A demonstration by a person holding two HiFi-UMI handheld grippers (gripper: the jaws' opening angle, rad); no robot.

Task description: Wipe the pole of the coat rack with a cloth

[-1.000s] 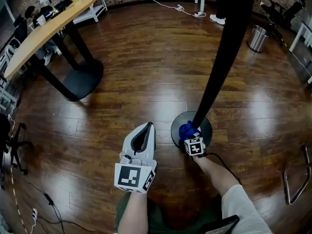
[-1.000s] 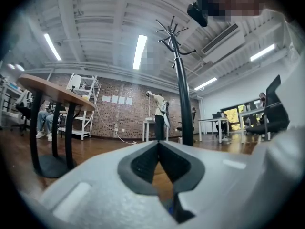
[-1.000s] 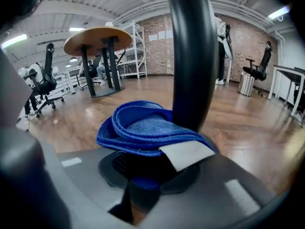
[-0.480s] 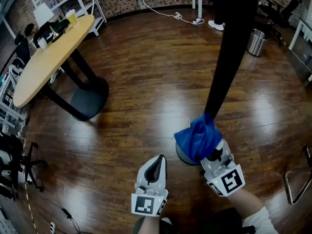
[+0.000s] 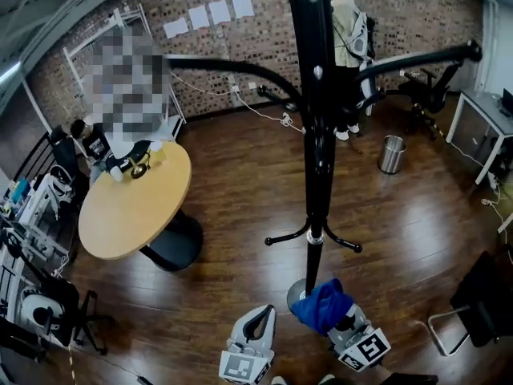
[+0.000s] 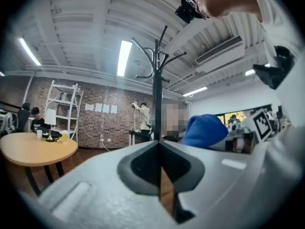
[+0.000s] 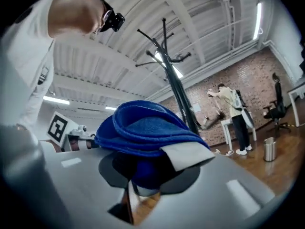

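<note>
The black coat rack pole (image 5: 313, 159) stands in the middle of the room, with curved hooks low and high on it. My right gripper (image 5: 341, 321) is shut on a bunched blue cloth (image 5: 323, 305) that overlaps the pole's foot in the head view; I cannot tell whether they touch. In the right gripper view the blue cloth (image 7: 143, 128) fills the jaws of the right gripper (image 7: 143, 175), and the pole (image 7: 174, 85) rises behind it. My left gripper (image 5: 262, 315) is shut and empty, to the left of the pole. The left gripper (image 6: 158, 147) points at the pole (image 6: 157, 89).
A round wooden table (image 5: 120, 215) on a black pedestal stands at the left, with people seated behind it. A metal bin (image 5: 392, 154) and a standing person (image 5: 346, 22) are at the back right. A chair frame (image 5: 449, 327) is at the near right.
The head view has swung up from the floor to take in the whole rack and the room. The right gripper with the cloth has come up off the rack's base.
</note>
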